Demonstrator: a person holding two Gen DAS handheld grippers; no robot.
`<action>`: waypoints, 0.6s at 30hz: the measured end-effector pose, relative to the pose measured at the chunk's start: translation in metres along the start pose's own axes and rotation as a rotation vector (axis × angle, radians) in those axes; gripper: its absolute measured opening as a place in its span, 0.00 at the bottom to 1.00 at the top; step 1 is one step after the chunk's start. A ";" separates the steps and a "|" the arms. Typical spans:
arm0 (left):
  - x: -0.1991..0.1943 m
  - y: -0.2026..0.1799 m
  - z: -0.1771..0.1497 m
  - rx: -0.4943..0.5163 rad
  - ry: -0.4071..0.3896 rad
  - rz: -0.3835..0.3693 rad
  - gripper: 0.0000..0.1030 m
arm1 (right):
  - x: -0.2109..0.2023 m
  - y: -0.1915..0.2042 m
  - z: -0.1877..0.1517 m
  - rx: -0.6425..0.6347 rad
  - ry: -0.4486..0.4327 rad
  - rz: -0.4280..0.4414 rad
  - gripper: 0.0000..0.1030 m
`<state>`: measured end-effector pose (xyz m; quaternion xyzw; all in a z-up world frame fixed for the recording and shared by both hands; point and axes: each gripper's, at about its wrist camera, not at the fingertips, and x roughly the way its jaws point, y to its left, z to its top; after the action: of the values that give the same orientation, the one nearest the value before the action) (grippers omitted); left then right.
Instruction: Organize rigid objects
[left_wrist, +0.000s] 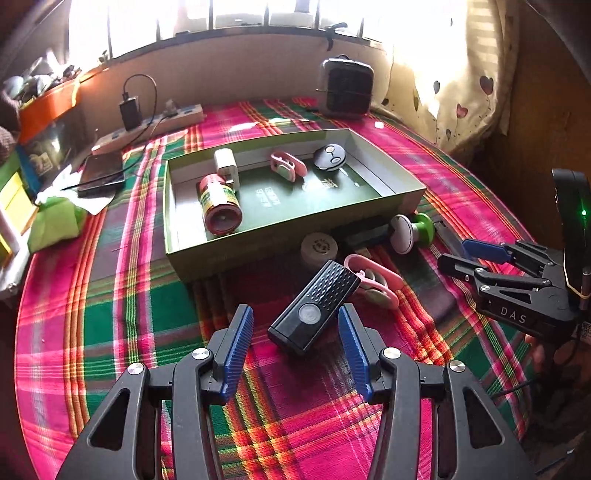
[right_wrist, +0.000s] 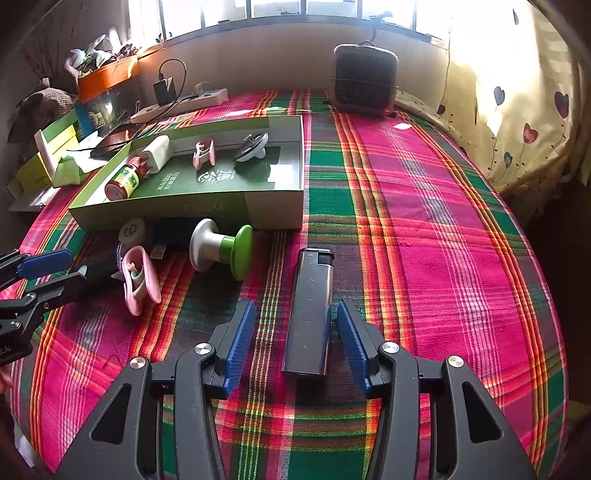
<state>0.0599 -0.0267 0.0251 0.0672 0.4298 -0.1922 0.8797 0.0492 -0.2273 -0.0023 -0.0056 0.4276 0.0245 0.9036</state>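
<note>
Both grippers spread wide, nothing gripped: left gripper (left_wrist: 295, 325) straddles black remote (left_wrist: 314, 308), right gripper (right_wrist: 295, 321) straddles lighter (right_wrist: 310, 314), both lying on plaid worktop (right_wrist: 424, 258) near green box (left_wrist: 192, 254) front edge. Pick step; next clamp, lift, drop in box

Lighter (right_wrist: 310, 314) between spread right tool (right_wrist: 295, 343) pads (right_wrist: 242, 343).

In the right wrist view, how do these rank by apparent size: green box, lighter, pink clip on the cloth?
1. green box
2. lighter, though nearness to the camera enlarges it
3. pink clip
</note>
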 end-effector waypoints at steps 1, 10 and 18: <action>0.002 -0.001 0.001 0.006 0.005 -0.005 0.45 | 0.000 -0.001 0.000 0.000 0.000 0.000 0.47; 0.023 -0.009 0.007 0.067 0.045 -0.019 0.47 | 0.001 -0.002 0.000 0.007 0.002 -0.006 0.51; 0.029 -0.009 0.009 0.063 0.040 -0.021 0.47 | 0.002 -0.003 0.000 0.011 0.002 -0.009 0.52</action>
<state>0.0789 -0.0459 0.0088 0.0945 0.4418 -0.2136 0.8662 0.0506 -0.2304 -0.0036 -0.0025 0.4285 0.0179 0.9034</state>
